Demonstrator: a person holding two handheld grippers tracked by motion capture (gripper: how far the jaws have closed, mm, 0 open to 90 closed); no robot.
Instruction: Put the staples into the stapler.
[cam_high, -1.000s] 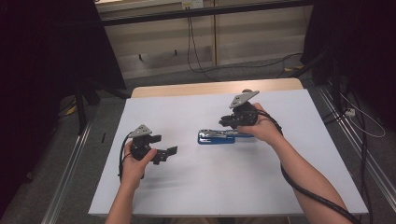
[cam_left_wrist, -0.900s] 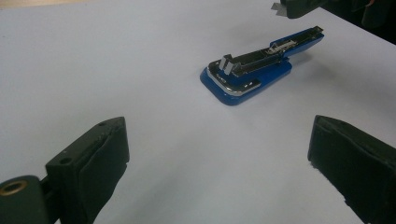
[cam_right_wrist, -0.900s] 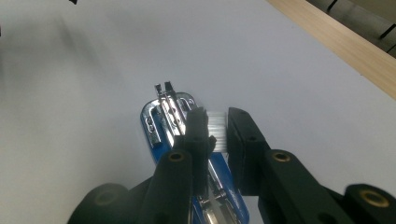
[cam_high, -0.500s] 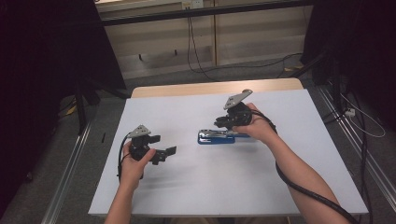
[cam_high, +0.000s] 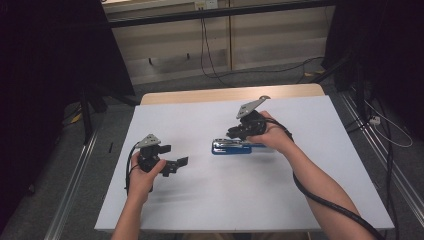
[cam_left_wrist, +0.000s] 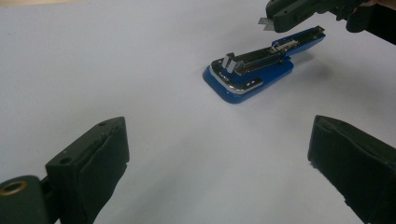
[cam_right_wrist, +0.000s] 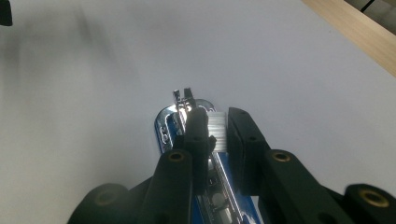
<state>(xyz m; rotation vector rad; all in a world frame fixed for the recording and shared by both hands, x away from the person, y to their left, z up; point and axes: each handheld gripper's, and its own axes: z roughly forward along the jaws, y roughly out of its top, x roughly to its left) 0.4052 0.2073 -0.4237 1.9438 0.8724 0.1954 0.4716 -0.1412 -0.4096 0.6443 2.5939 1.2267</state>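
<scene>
Now, with left gripper (cam_high: 172, 156) idle, jaws spread wide, on white table (cam_high: 300, 200), and opened blue metal stapler (cam_high: 231, 147) flat mid-table, right gripper (cam_high: 236, 133) shifted slightly leftward above it, jaws pinching silvery staple strip (cam_right_wrist: 216, 125), loading seemingly near.

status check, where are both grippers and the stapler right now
Left gripper open, hovering apart, left of the stapler. Right gripper above the opened stapler, pinching a strip of staples. Nothing in the way on the white table.

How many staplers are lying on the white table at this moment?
1. A blue stapler lies near the middle of the white table, under the right tongs. The left tongs are apart from it, over bare table.
</scene>
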